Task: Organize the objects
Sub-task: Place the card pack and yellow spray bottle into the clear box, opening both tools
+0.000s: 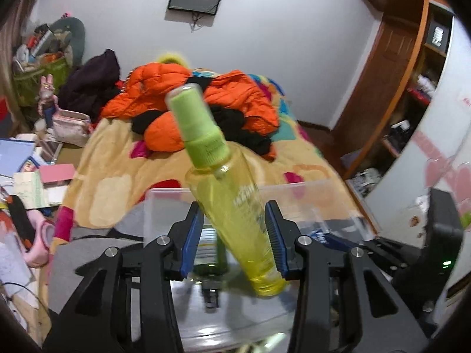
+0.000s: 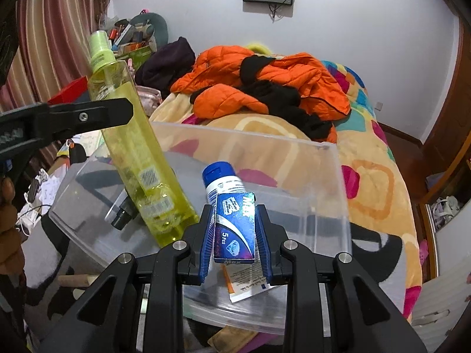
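Note:
My left gripper (image 1: 233, 207) is shut on a tall yellow-green spray bottle (image 1: 232, 206), which tilts with its green cap up and to the left. In the right wrist view the bottle (image 2: 132, 135) leans over a clear plastic container (image 2: 323, 173), its base low inside, and a left finger (image 2: 88, 114) crosses it. My right gripper (image 2: 234, 209) is shut on a small blue box (image 2: 234, 229) marked "5 Pcs", held above the container's near side. Inside the container lie a white tube with a blue cap (image 2: 223, 181) and a small dark bottle (image 2: 123, 216).
Beyond the container, a bed with a patterned blanket (image 2: 374, 194) carries an orange jacket (image 2: 279, 82) and dark clothes. Books and clutter (image 1: 32, 182) crowd the left side. A wooden wardrobe (image 1: 391, 67) stands at the right. A hand (image 2: 8, 220) shows at the left edge.

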The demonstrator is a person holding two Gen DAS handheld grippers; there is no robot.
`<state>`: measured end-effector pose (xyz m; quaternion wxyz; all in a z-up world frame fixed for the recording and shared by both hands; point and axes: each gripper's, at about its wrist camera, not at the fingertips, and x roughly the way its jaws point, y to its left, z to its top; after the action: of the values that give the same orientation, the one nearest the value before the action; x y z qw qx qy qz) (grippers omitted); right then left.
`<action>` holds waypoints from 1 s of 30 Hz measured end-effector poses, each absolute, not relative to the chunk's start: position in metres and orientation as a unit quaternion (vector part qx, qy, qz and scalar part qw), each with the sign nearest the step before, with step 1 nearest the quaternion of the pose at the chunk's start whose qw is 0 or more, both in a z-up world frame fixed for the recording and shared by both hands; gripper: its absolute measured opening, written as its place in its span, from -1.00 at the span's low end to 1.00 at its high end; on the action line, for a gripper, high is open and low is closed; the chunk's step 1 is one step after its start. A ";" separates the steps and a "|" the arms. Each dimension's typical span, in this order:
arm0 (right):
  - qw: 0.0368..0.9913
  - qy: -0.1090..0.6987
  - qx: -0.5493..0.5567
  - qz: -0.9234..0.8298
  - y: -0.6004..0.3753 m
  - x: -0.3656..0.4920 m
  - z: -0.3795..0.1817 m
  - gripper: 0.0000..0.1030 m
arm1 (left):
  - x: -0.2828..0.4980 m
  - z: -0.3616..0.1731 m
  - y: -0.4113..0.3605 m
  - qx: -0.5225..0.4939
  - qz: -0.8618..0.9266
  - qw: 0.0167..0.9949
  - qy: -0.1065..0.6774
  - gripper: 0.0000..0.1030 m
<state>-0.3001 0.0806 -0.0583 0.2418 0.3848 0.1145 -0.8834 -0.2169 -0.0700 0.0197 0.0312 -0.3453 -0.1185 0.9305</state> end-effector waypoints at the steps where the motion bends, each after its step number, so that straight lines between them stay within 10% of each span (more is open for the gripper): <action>1: 0.242 0.115 0.387 -0.882 0.080 -0.301 -0.060 -0.52 | -0.219 0.017 -0.072 -0.350 0.929 0.027 -0.115 -0.19; 20: 0.273 0.111 0.411 -0.863 0.079 -0.297 -0.069 -0.51 | -0.198 0.002 -0.058 -0.367 0.927 0.034 -0.060 -0.19; 30: 0.270 0.118 0.397 -0.869 0.088 -0.278 -0.056 -0.11 | -0.171 0.017 -0.060 -0.353 0.934 0.035 -0.048 0.19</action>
<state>-0.2783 0.0877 -0.0558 0.2699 0.3966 0.1182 -0.8694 -0.1714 -0.0597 0.0171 0.0345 -0.3533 -0.0485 0.9336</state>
